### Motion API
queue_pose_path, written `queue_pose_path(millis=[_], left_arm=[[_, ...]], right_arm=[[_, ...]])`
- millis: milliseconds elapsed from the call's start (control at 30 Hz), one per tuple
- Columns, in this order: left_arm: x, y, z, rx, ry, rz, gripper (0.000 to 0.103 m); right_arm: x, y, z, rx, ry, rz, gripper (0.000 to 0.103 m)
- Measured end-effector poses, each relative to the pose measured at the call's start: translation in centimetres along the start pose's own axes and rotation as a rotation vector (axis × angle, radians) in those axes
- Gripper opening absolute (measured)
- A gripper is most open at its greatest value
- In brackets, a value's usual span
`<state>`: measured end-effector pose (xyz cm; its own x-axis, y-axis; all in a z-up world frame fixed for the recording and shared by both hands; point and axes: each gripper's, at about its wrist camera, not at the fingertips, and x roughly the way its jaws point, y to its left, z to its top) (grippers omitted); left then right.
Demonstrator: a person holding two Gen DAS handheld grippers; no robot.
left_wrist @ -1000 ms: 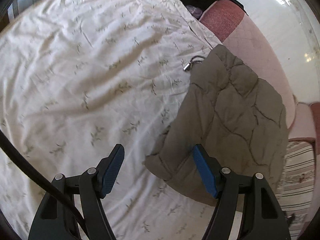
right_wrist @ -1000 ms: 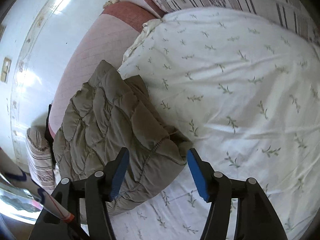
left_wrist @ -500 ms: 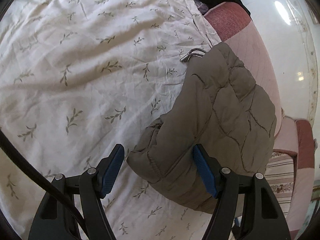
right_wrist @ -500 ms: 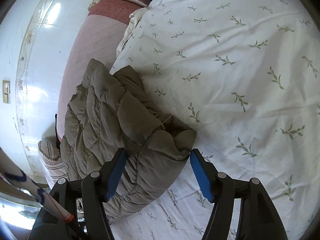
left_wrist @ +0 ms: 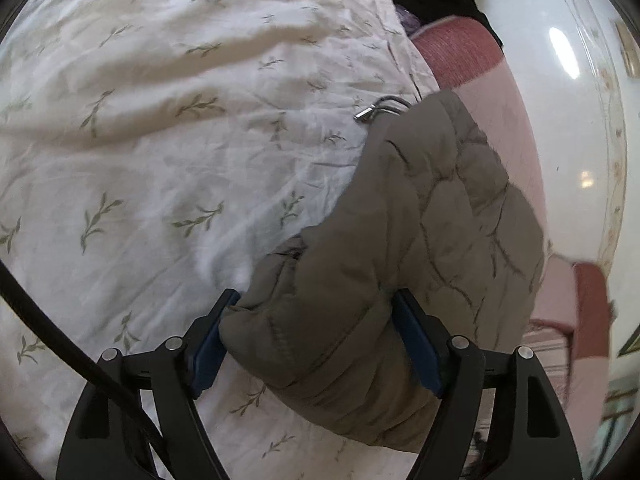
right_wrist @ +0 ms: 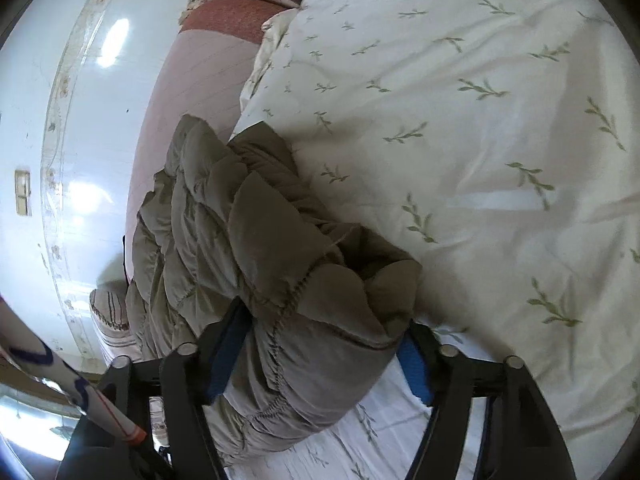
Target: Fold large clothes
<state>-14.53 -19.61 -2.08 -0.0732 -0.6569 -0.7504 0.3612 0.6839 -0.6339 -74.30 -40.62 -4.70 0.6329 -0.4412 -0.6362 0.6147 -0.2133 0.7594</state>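
A folded olive quilted jacket (left_wrist: 440,220) lies at the edge of a white leaf-print duvet (left_wrist: 160,140). A metal-tipped drawcord (left_wrist: 365,114) pokes out at its far end. My left gripper (left_wrist: 316,300) straddles the jacket's near corner; its blue pads touch the puffy fabric on both sides while the jaws are opening. In the right wrist view the same jacket (right_wrist: 240,240) sits on the duvet (right_wrist: 480,120). My right gripper (right_wrist: 326,316) straddles its other near corner with the jaws closing. The fabric bulges over the right pad.
Beyond the jacket a pink and red sheet (left_wrist: 516,120) covers the bed's edge, and past it is glossy white floor (right_wrist: 80,120). A striped cushion (right_wrist: 108,312) lies low beside the bed. A black cable (left_wrist: 40,320) crosses the left wrist view.
Both grippers have come down and forward onto the jacket. Its near corners, which lay ahead of the fingertips, now sit between the pads of both grippers.
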Motion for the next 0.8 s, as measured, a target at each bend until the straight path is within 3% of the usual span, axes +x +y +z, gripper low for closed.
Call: queue_pose_path(millis=[67,133,233,333,467,800], left_arm=[[0.0,-0.8,-0.2,0.047,-0.016,0.022,0.056],[-0.5,-2.5,-0.6,0.134,-0.057,0.083,0.044],[-1.2,-5.6,-1.9,0.302,-0.151,0.225,0.035],[-2.1,-7.5,-3.1,0.407,-0.242,0.303,0.033],[-4.3,-8.7,-3.7,0.469,-0.317,0.31,0.032],[-9.6,-10.0,-4.7,0.483,-0.353,0.274,0.032]], right_arm=[[-0.2,1.0,-0.1,-0.057,-0.02,-0.038,0.05],[-0.4,2.6,-0.4,-0.151,-0.042,-0.094,0.041],[-1.1,5.8,-1.6,-0.332,-0.11,-0.203,0.036],[-1.7,9.1,-3.2,-0.527,-0.185,-0.3,0.034],[-3.1,11.8,-4.8,-0.669,-0.246,-0.331,0.032],[-7.4,14.6,-6.6,-0.763,-0.291,-0.321,0.032]])
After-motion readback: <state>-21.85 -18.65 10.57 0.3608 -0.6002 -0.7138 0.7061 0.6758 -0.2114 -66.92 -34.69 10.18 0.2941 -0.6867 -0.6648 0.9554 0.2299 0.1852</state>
